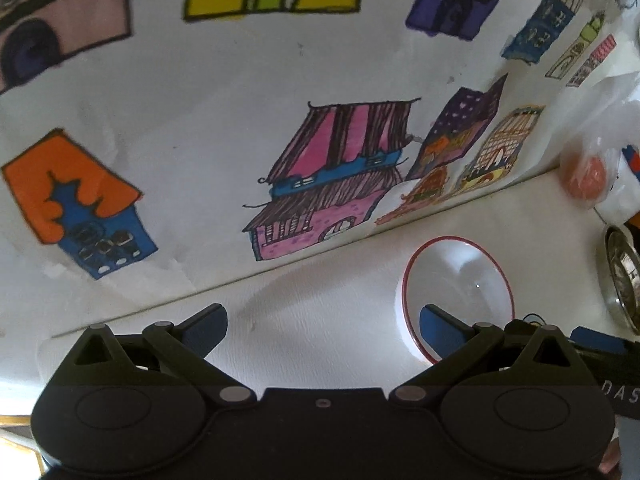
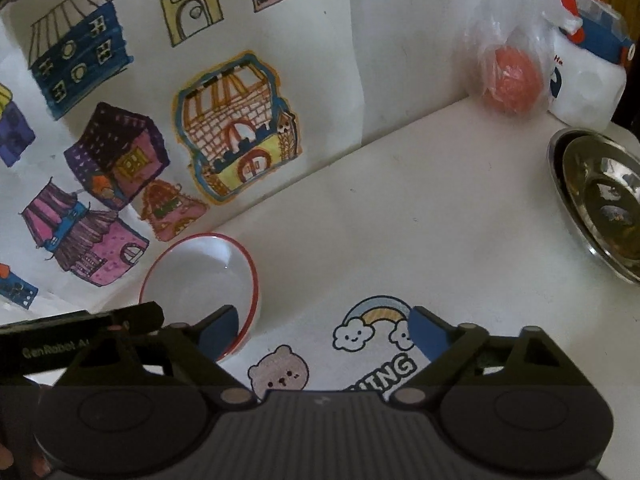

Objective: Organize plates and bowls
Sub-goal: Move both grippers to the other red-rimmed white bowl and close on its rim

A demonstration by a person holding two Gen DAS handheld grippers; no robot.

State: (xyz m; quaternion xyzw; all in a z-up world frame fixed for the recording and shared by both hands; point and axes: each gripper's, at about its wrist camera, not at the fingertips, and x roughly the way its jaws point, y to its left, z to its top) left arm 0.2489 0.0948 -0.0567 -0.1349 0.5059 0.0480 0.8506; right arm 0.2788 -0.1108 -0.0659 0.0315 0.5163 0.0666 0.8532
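A white bowl with a red rim [image 1: 458, 292] stands on the white table near the wall; it also shows in the right wrist view [image 2: 200, 280]. My left gripper [image 1: 322, 332] is open and empty, its right finger in front of the bowl's near rim. My right gripper [image 2: 322, 330] is open and empty, its left finger in front of the bowl's right rim. Stacked steel plates [image 2: 596, 204] lie at the far right, also at the edge of the left wrist view [image 1: 624, 276].
A wall sheet with drawn houses [image 1: 328, 176] rises behind the table. An orange ball in a clear plastic bag [image 2: 512, 80] and a white jug with blue lid [image 2: 588, 84] stand at the back right. A cartoon mat [image 2: 360, 352] lies under my right gripper.
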